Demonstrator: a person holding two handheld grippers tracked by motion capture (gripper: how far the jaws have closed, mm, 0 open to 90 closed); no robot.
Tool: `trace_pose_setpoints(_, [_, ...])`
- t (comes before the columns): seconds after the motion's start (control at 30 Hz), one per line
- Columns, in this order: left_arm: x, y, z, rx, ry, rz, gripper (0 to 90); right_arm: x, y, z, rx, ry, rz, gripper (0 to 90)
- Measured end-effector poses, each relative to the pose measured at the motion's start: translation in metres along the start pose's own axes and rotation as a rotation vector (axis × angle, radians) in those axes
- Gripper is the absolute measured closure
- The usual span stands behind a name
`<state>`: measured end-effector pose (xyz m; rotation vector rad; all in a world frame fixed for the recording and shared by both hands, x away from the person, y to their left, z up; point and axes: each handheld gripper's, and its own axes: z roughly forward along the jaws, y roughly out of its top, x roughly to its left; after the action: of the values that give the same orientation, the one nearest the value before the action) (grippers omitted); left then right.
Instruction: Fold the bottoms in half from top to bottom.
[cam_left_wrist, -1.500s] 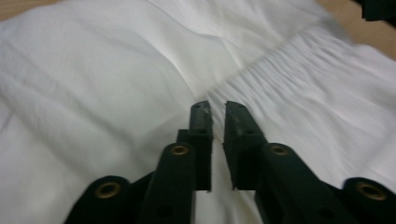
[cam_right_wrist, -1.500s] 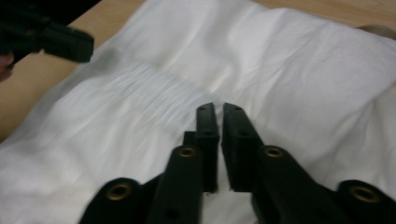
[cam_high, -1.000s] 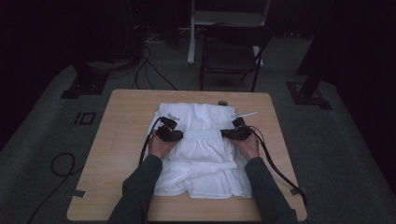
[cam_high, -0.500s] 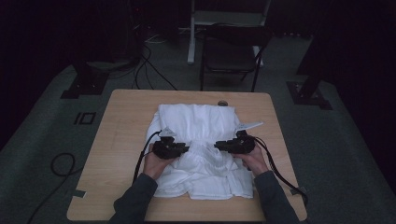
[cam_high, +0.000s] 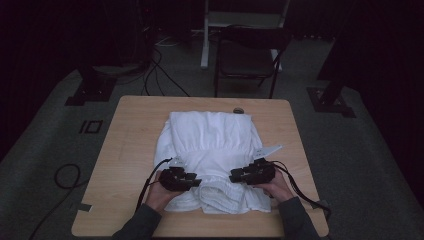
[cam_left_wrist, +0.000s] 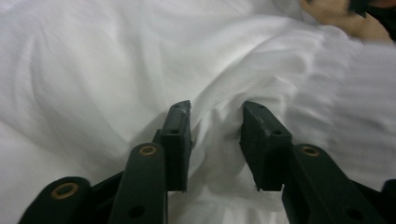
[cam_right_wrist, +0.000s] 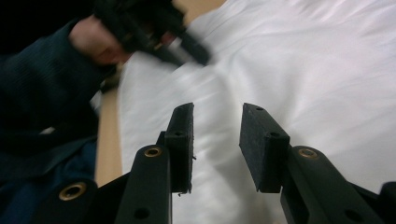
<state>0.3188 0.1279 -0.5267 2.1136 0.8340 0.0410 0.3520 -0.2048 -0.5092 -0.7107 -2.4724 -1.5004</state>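
I am looking down on a light wooden table (cam_high: 125, 150) standing on grey carpet (cam_high: 50, 150) in a dim room; a dark chair (cam_high: 247, 60) is sitting just behind its far edge, beside a pale upright post (cam_high: 205, 35); black cables (cam_high: 155, 75) are trailing across the floor at the back left, another cable loop (cam_high: 65, 175) is lying on the carpet left of the table, and dark stand bases (cam_high: 90, 90) are resting at both back corners. A white garment (cam_high: 210, 140) is lying spread over the middle of the table, its near part folded toward my side and bunching into a thick roll near the front edge; a small dark object (cam_high: 238, 110) is sitting at its far edge, too small to tell. My left gripper (cam_high: 192, 181) is resting on the near left of the cloth; its jaws have just been opening and are standing partly apart, a raised ridge of fabric lying between them (cam_left_wrist: 215, 135), the pads not pressing it. My right gripper (cam_high: 235, 176) is sitting on the near right of the cloth; its jaws have just been opening too, standing partly apart over smooth fabric (cam_right_wrist: 217, 140), gripping nothing.
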Motion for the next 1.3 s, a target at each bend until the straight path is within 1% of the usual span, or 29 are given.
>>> trace_pose_setpoints(0.03, [0.001, 0.0, -0.002, -0.007, 0.011, 0.0, 59.1, -0.001, 0.0, -0.002, -0.013, -0.04, 0.005, 61.8])
trace_pose_setpoints(0.07, [0.004, 0.0, -0.005, -0.017, 0.028, -0.004, 57.7, -0.002, 0.0, -0.004, -0.023, -0.106, 0.01, 59.4])
trace_pose_setpoints(0.13, [0.01, 0.001, -0.011, -0.043, 0.056, -0.021, 55.4, -0.005, 0.001, -0.007, -0.035, -0.205, 0.018, 56.8])
trace_pose_setpoints(0.17, [0.015, 0.001, -0.016, -0.059, 0.082, -0.03, 54.7, -0.006, 0.0, -0.009, -0.034, -0.276, 0.02, 55.9])
trace_pose_setpoints(0.23, [0.025, -0.001, -0.026, -0.097, 0.167, -0.049, 52.3, -0.011, 0.0, -0.013, -0.033, -0.428, 0.038, 55.8])
trace_pose_setpoints(0.27, [0.025, -0.001, -0.026, -0.097, 0.167, -0.049, 51.2, -0.011, 0.0, -0.013, -0.033, -0.428, 0.038, 55.8])
trace_pose_setpoints(0.3, [0.04, -0.004, -0.035, -0.112, 0.288, -0.088, 51.2, -0.014, -0.001, -0.016, -0.034, -0.475, 0.052, 56.3])
trace_pose_setpoints(0.33, [0.051, -0.006, -0.039, -0.116, 0.364, -0.126, 50.9, -0.022, -0.005, -0.021, -0.041, -0.574, 0.113, 58.2])
trace_pose_setpoints(0.37, [0.057, -0.008, -0.041, -0.111, 0.404, -0.147, 50.7, -0.027, -0.008, -0.024, -0.052, -0.639, 0.159, 58.2])
trace_pose_setpoints(0.43, [0.074, -0.012, -0.044, -0.092, 0.508, -0.233, 48.7, -0.035, -0.014, -0.028, -0.053, -0.684, 0.219, 58.2])
trace_pose_setpoints(0.47, [0.078, -0.014, -0.043, -0.084, 0.527, -0.26, 46.5, -0.042, -0.018, -0.029, -0.042, -0.706, 0.26, 56.9])
trace_pose_setpoints(0.5, [0.084, -0.017, -0.042, -0.061, 0.542, -0.303, 46.0, -0.046, -0.021, -0.029, -0.029, -0.717, 0.287, 56.5])
trace_pose_setpoints(0.53, [0.088, -0.018, -0.04, -0.052, 0.534, -0.327, 44.4, -0.052, -0.026, -0.029, -0.021, -0.741, 0.318, 55.4])
trace_pose_setpoints(0.6, [0.091, -0.02, -0.036, -0.041, 0.542, -0.336, 41.1, -0.059, -0.032, -0.028, -0.016, -0.764, 0.351, 53.9])
trace_pose_setpoints(0.67, [0.094, -0.02, -0.033, -0.049, 0.535, -0.354, 40.2, -0.064, -0.035, -0.026, -0.018, -0.778, 0.362, 52.8])
trace_pose_setpoints(0.7, [0.096, -0.02, -0.032, -0.055, 0.54, -0.378, 40.1, -0.065, -0.035, -0.026, -0.024, -0.776, 0.361, 52.6])
trace_pose_setpoints(0.77, [0.097, -0.021, -0.031, -0.061, 0.542, -0.397, 39.6, -0.066, -0.033, -0.025, -0.018, -0.789, 0.363, 51.3])
trace_pose_setpoints(0.83, [0.097, -0.021, -0.031, -0.063, 0.526, -0.397, 38.9, -0.068, -0.031, -0.022, -0.02, -0.772, 0.354, 50.8])
trace_pose_setpoints(0.9, [0.094, -0.02, -0.03, -0.055, 0.491, -0.388, 38.0, -0.066, -0.03, -0.018, -0.006, -0.769, 0.33, 51.4])
trace_pose_setpoints(0.97, [0.089, -0.02, -0.027, -0.045, 0.471, -0.353, 38.9, -0.064, -0.028, -0.014, 0.005, -0.767, 0.31, 56.5])
trace_pose_setpoints(1.03, [0.084, -0.02, -0.025, -0.034, 0.462, -0.325, 47.8, -0.063, -0.028, -0.012, 0.018, -0.772, 0.287, 69.5])
trace_pose_setpoints(1.07, [0.083, -0.02, -0.025, -0.028, 0.46, -0.314, 56.5, -0.062, -0.028, -0.012, 0.027, -0.775, 0.285, 78.7])
trace_pose_setpoints(1.1, [0.083, -0.021, -0.025, -0.026, 0.456, -0.315, 69.3, -0.062, -0.028, -0.012, 0.033, -0.776, 0.289, 87.7])
trace_pose_setpoints(1.13, [0.083, -0.021, -0.025, -0.026, 0.456, -0.315, 79.3, -0.062, -0.028, -0.012, 0.033, -0.776, 0.289, 87.7])
trace_pose_setpoints(1.17, [0.085, -0.023, -0.027, -0.03, 0.446, -0.328, 85.5, -0.062, -0.03, -0.016, 0.04, -0.772, 0.295, 89.7])
trace_pose_setpoints(1.2, [0.087, -0.025, -0.029, -0.036, 0.438, -0.337, 85.5, -0.062, -0.03, -0.016, 0.04, -0.772, 0.295, 89.7])
trace_pose_setpoints(1.23, [0.088, -0.028, -0.035, -0.025, 0.448, -0.336, 86.6, -0.059, -0.033, -0.023, 0.06, -0.811, 0.296, 89.9])
trace_pose_setpoints(1.27, [0.088, -0.028, -0.035, -0.025, 0.448, -0.336, 86.8, -0.059, -0.033, -0.023, 0.06, -0.811, 0.296, 89.9])
trace_pose_setpoints(1.3, [0.088, -0.033, -0.042, -0.023, 0.455, -0.343, 87.0, -0.057, -0.04, -0.034, 0.063, -0.834, 0.312, 90.0])
